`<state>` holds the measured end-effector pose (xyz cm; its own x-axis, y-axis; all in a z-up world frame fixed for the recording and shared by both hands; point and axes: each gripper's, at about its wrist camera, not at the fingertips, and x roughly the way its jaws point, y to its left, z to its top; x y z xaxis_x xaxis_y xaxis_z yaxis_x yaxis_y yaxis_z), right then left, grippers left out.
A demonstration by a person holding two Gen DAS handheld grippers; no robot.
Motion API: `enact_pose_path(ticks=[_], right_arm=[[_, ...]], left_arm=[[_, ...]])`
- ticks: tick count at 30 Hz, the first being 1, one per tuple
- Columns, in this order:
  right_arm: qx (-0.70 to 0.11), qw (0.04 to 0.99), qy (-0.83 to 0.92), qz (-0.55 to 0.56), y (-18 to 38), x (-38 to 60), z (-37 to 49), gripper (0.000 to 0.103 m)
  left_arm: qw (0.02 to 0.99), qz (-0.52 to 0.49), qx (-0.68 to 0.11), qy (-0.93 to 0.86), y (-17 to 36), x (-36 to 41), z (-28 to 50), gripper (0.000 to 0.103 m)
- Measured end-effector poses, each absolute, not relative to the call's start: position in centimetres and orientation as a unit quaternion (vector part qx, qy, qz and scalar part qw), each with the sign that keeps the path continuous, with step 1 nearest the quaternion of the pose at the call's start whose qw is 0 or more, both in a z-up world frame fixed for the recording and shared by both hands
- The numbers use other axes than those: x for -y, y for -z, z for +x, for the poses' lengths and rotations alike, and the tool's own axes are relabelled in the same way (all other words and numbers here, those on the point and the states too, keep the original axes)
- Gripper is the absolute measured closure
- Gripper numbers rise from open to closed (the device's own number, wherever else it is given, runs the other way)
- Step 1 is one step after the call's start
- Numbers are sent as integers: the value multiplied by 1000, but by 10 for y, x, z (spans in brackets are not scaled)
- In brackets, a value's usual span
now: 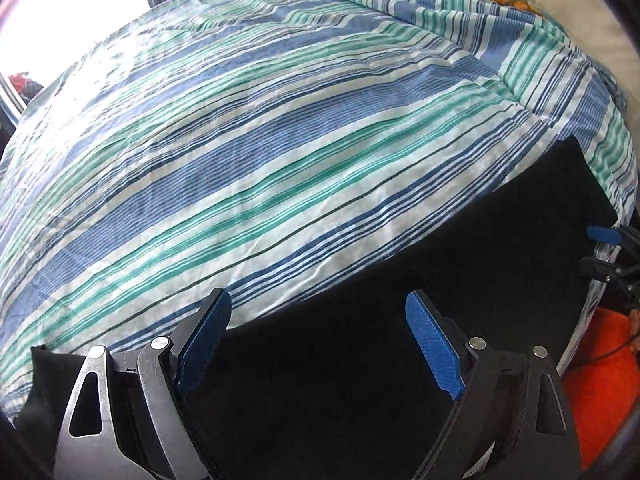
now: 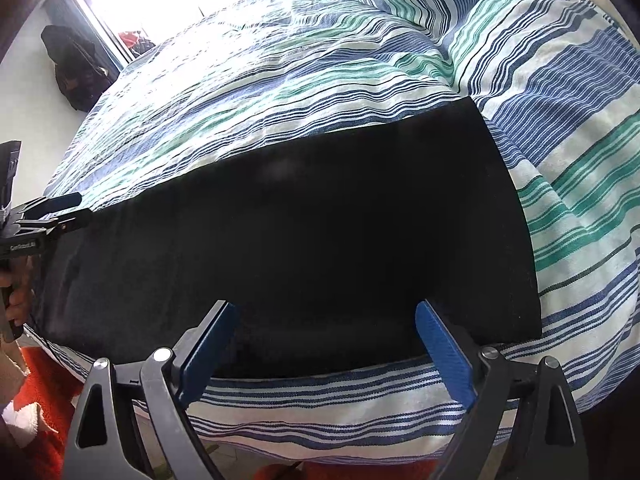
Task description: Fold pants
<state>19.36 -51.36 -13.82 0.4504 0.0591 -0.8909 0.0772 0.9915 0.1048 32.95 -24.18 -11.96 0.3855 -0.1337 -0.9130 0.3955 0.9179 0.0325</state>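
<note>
Bed (image 2: pixel 580 184) covered by a rumpled sheet striped blue, teal and white, spreading ahead of both sets of jaws and off to either side. Black pants (image 2: pixel 304 232) laid flat on that sheet as one long dark band near the bed's front edge; directly ahead of and between the right jaws, with the straight right-hand end well beyond the right finger. Same pants (image 1: pixel 400 320) lying under and between the left jaws, reaching away toward the right gripper at the frame's right edge. Orange rug (image 2: pixel 44 384) below the bed edge, beside the left finger of the right jaws. Left gripper (image 1: pixel 318 324): jaws released, spread wide, blue pads clear of the cloth. Right gripper (image 2: pixel 326 332): jaws released, spread wide above the pants' near edge, nothing clamped.
</note>
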Motion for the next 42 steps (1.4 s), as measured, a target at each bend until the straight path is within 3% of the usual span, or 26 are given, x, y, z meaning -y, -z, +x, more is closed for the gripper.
enact_pose_path(ticks=[7,19,22,27,35,42], right_arm=[[-521,851,-4,72,137,519,194,12],[-501,860,-10,96,130,527,182,12],[-425,892,-41,150,106,539,161,12],[-301,889,-24,345,83,605,111,12],[-321,806,-22,496,108,636,101,12],[-393,800,14,453,137,632,139,14]], left_arm=[[809,146,-548,155,158,249,318,13],[814,141,-525,202,160,249,202,13],[822,101,-521,208,139,233,195,14],[837,77,-511,182,122,212,203,14],[827,111,-524,173,159,228,201,13],[826,110,-525,174,161,224,205,12]])
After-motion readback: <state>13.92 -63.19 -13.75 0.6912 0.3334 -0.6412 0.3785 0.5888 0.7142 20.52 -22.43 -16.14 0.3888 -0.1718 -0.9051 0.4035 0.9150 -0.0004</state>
